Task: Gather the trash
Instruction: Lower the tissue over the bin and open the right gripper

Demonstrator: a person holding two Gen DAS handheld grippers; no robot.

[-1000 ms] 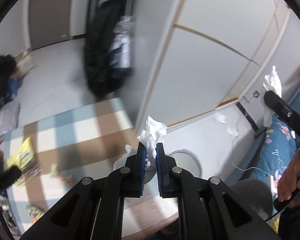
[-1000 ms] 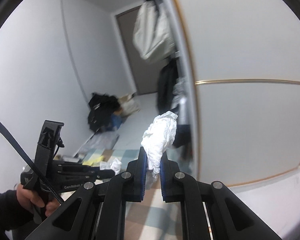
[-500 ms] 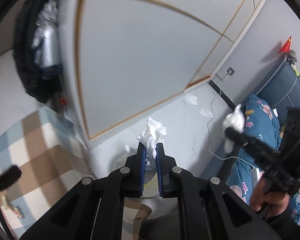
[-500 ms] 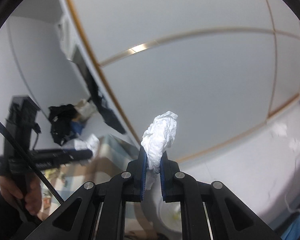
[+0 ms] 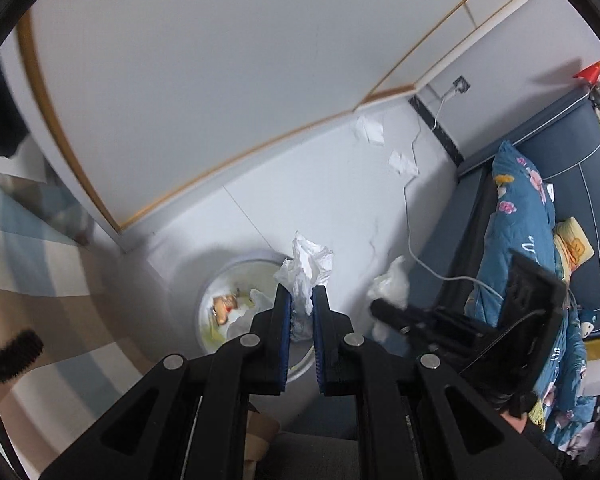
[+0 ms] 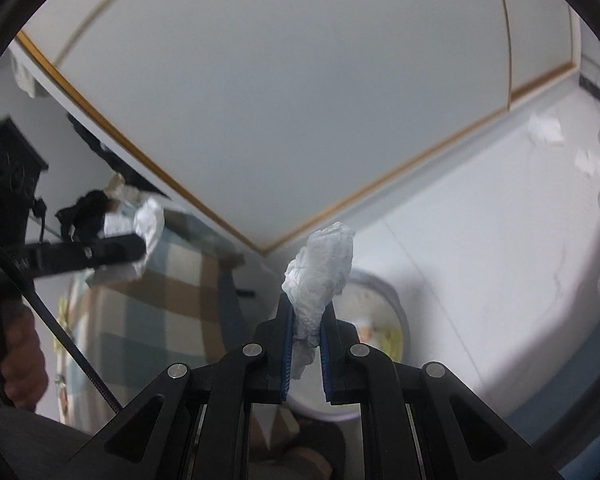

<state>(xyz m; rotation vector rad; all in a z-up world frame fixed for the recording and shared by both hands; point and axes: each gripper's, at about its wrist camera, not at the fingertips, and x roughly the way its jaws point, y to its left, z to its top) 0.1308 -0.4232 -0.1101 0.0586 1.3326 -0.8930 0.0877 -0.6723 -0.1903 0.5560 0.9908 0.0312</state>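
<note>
Two tissues held: one per tongs
Left tongs (image 5: 301, 300): clamped on a crumpled tissue (image 5: 306, 268), above the white bin (image 5: 204, 300)
Right tongs (image 6: 306, 312): clamped on a tissue wad (image 6: 320, 276), over the bin's rim
Floor (image 5: 340, 208): loose tissues (image 5: 370, 132) near the wall

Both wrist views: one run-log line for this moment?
left gripper: shut on crumpled tissue | right gripper: shut on tissue wad | trash bin: below both | floor tissues: uncollected
</note>
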